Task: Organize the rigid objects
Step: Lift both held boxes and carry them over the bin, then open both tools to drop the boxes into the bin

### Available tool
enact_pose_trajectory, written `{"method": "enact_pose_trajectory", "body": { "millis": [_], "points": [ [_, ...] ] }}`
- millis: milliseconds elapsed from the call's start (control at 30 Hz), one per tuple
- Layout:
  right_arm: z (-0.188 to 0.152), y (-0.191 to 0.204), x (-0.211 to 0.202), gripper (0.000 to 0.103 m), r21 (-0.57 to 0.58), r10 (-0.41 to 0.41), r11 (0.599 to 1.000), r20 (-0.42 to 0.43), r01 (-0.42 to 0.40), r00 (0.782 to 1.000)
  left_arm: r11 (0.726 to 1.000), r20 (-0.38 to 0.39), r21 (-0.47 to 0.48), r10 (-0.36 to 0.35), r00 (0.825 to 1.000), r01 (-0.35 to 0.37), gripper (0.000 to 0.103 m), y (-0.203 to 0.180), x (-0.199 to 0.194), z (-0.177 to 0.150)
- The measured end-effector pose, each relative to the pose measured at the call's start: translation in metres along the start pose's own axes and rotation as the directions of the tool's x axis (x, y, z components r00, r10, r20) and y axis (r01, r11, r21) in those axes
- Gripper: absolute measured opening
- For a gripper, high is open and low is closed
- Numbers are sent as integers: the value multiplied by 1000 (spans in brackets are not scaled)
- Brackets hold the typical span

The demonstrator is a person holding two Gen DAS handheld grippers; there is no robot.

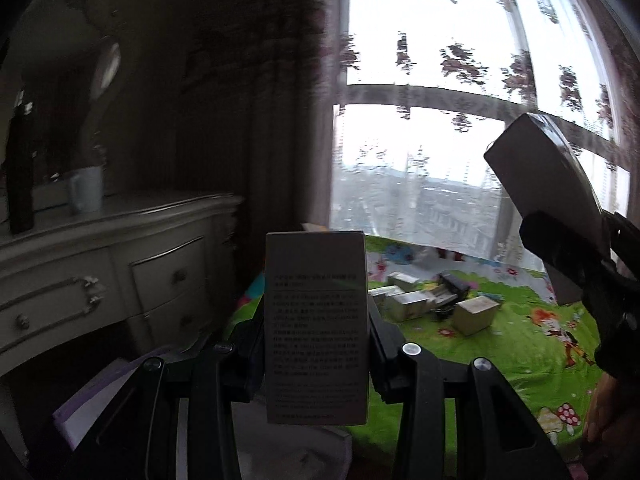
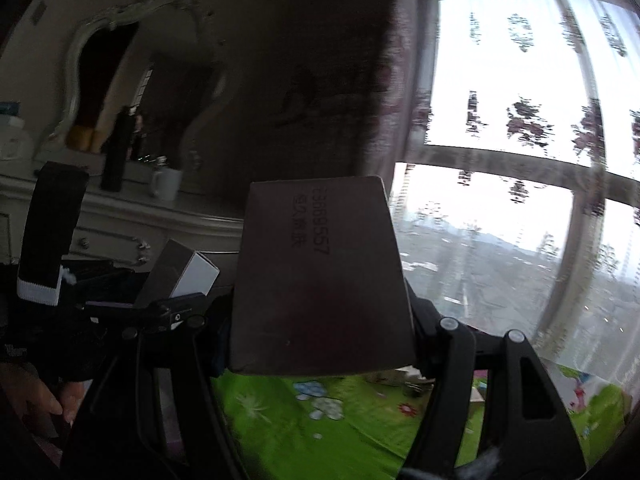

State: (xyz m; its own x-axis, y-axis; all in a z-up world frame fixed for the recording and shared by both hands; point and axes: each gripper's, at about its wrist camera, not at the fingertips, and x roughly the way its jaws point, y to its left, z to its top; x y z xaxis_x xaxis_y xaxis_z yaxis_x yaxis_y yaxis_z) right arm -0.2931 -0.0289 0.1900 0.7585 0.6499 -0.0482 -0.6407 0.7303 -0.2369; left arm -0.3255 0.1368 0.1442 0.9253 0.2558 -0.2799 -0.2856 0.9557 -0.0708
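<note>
My left gripper (image 1: 317,344) is shut on a tall narrow box (image 1: 317,328) with printed text on its face, held upright in front of the camera. In the right wrist view the same box (image 2: 180,276) shows at the left, tilted. My right gripper (image 2: 322,320) is shut on a wider dark brown box (image 2: 320,276) with printed digits; in the left wrist view that brown box (image 1: 548,192) is raised at the right, in front of the window. Several small boxes (image 1: 436,304) lie in a loose heap on the green cartoon mat (image 1: 520,344).
A pale dresser (image 1: 100,264) with drawers stands at the left, bearing a dark bottle (image 1: 20,172) and a white mug (image 1: 86,190) before a mirror (image 2: 120,80). A curtained window (image 1: 460,100) fills the right. White papers (image 1: 100,400) lie low at the left.
</note>
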Motion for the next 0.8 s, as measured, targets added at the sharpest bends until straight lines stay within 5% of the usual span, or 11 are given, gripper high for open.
{"method": "enact_pose_trajectory", "body": {
  "millis": [333,500,800],
  "points": [
    [10,56,46,70,-24,236,971,-74,-239,969,984,-112,-78,151,982,-160,43,62,-7,-27],
    [5,87,74,70,-21,336,938,-187,-346,923,965,-229,-137,191,954,-226,43,89,0,-51],
    [-24,135,112,70,11,442,879,-396,-477,805,917,-392,-246,203,897,-315,43,134,12,-89]
  ]
}}
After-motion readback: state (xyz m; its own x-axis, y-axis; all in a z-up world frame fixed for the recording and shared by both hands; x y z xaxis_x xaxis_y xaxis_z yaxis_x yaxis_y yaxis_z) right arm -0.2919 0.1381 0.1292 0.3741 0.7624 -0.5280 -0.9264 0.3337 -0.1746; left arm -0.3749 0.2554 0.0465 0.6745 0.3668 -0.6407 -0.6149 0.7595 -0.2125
